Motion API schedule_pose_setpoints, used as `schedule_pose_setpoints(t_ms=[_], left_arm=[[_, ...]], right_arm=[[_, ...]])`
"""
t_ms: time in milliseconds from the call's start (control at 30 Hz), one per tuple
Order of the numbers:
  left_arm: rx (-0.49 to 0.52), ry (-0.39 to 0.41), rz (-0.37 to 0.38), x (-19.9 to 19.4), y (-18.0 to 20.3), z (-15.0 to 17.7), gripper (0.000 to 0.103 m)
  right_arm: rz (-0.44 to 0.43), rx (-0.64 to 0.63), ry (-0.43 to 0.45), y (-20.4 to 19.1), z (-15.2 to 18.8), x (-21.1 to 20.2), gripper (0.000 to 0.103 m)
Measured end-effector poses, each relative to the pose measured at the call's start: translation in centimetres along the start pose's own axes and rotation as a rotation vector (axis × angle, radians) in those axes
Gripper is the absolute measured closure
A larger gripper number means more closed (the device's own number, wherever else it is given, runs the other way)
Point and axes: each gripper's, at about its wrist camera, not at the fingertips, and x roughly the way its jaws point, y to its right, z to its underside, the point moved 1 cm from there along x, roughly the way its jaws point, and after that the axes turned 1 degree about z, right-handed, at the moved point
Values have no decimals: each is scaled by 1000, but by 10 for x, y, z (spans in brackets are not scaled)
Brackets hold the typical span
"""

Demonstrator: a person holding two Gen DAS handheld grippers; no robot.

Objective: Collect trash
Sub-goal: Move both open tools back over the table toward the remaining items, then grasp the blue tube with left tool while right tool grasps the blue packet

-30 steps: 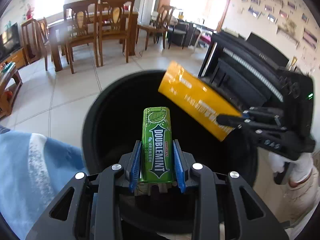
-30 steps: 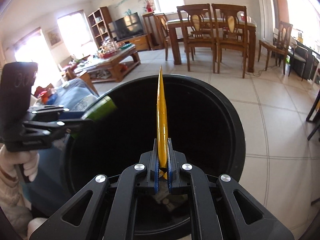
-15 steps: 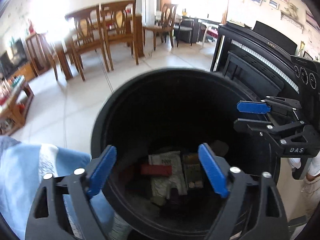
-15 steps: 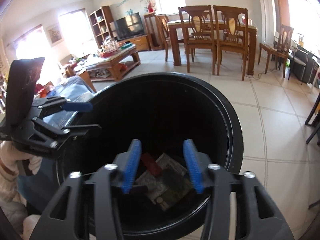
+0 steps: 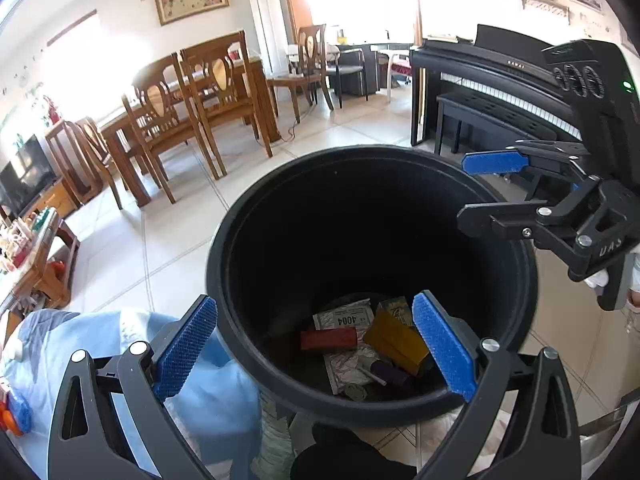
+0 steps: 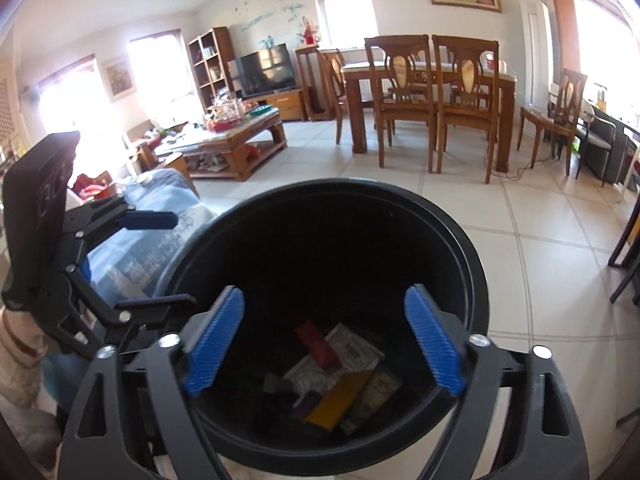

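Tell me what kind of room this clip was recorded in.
Most likely a home's open living and dining room: a wooden dining table with chairs, a television behind a coffee table, and a piano.

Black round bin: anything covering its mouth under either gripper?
Nothing visible does. The black round bin is uncovered, both the left gripper and right gripper are open above it, and the yellow flat packet lies inside.

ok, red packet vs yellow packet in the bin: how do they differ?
The red packet is smaller and dark red; the yellow packet is larger and mustard yellow. Red lies nearer the bin's middle, yellow more to one side over other wrappers. Both lie flat on the bottom, untouched by either tool.
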Motion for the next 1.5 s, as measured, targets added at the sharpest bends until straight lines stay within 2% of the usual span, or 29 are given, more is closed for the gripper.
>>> schedule_pose_setpoints(t_ms=[233, 433, 633, 967, 1233, 1500], left_arm=[[-10, 69, -38, -46, -13, 22, 5], [-98, 106, -101, -88, -53, 53, 5], [-243, 129, -181, -131, -109, 93, 5], [-565, 138, -291, -199, -217, 180, 5], [-656, 100, -392, -227, -274, 229, 5], [-668, 19, -434, -228, -326, 266, 5]], right_arm=[[-58, -24, 5, -46, -14, 3, 5], [-112, -105, -14, -110, -34, 22, 5], [-179, -197, -41, -183, -49, 48, 5], [-314, -277, -107, -308, -73, 113, 5], [-388, -333, -144, -385, -88, 166, 5], [-407, -385, -171, -425, -101, 213, 5]])
